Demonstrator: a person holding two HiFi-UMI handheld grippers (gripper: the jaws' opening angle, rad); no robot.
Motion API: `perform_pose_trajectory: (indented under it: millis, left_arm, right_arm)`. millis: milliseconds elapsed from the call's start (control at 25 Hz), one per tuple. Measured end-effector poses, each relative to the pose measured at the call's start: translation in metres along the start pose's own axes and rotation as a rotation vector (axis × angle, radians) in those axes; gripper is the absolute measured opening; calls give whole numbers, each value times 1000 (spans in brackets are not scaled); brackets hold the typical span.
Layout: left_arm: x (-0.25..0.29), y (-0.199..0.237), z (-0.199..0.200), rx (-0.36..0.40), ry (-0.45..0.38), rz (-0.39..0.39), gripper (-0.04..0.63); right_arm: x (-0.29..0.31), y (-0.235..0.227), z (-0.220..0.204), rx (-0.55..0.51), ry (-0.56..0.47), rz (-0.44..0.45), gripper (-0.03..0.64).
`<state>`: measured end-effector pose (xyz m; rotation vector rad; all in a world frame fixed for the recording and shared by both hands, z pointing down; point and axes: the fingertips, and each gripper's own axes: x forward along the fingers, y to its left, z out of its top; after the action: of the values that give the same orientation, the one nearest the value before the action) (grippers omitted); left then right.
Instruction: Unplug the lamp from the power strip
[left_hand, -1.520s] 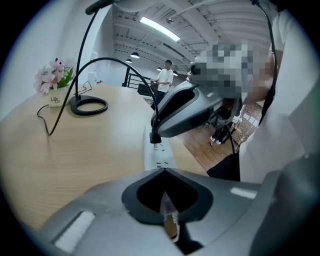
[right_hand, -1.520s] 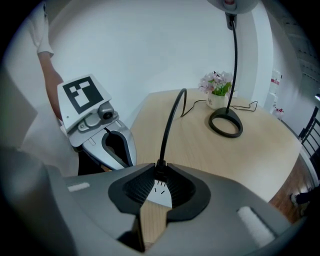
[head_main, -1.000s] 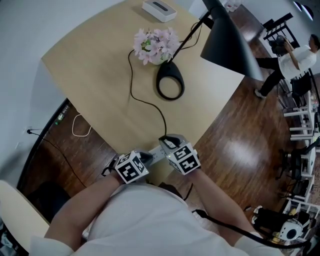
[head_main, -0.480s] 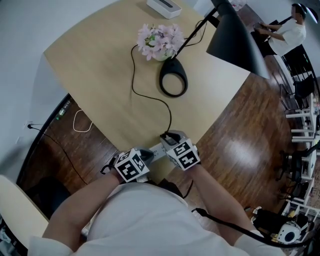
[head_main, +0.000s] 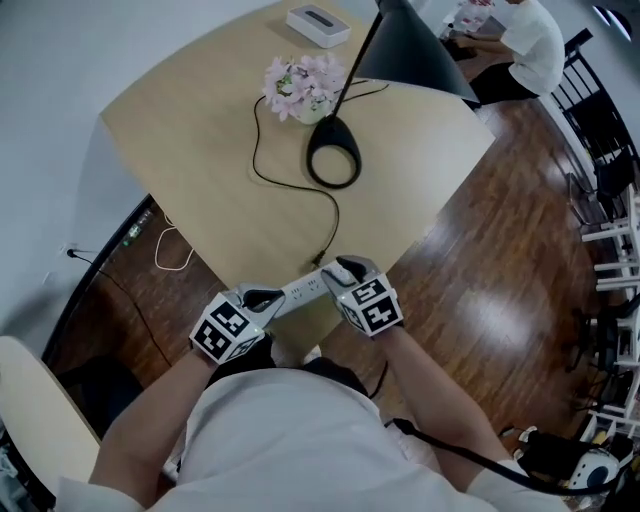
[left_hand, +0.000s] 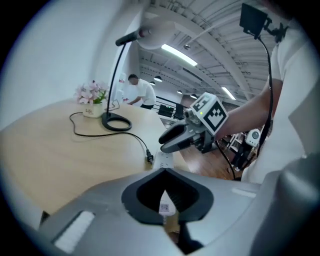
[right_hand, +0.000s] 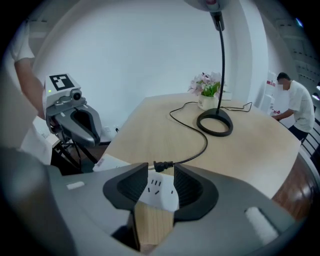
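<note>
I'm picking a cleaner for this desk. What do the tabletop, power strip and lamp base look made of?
Tabletop: pale wood or wood-look laminate, even tan, matte with no glare. Power strip: white plastic, likely; smooth moulded casing with socket slots. Lamp base: matte black ring, painted metal or plastic; the look leaves it open.

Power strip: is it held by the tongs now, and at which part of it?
Yes, by both. The left tongs are shut on one end of the power strip, and the right tongs grip the sides of its other end.
</note>
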<state>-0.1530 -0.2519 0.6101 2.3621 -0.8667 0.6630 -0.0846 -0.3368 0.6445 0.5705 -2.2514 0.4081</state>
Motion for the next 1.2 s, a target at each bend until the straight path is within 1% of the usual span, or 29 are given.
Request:
perform_pose_trajectory:
  millis: [120,240,360,480,600,760,840,920,1000,1080,1200]
  left_arm:
    - [-31,-21,5,-44,-73,91,6]
    - [-61,-57,-4,-87,-126,170,6]
    - [-89,-87,-22,-141,-151,253,6]
    - [-116,-120,-46,-203,-163,320,6]
    - [-140,-147,-61,-197,-155,357,6]
    - [-161,-178,-74,-195,-166,370,6]
    - [-166,-198,-77,-174,-163,355,6]
    - [-172,-220,-81,-137,-170,334,6]
    - [-179,-239,-84,-101,-199,312,6]
    - [-191,-256,-90,-88,-241,294,6]
    - [-217,-284,-106,-125,-314,260,6]
  right_arm:
    - [-40,5,-13,1,-57,12,167]
    - [-83,20,-35,-1,-107,46,167]
    - [-110,38,-54,-15,-151,80,165]
    - [-132,62,-74,-17,-173,120,164]
    - [-155,86,-86,-15,-210,144,163]
    - [-183,117,-93,-21,-251,185,160]
    - [-199,132,-95,-28,-270,186,158]
    - [-216,150,-99,-30,-284,177,148]
    - [-229,167,-107,-35,-290,158,147]
    - [-240,188,-114,-39,-289,139,147]
    - [-260,229,-127,-10,-293,115,146]
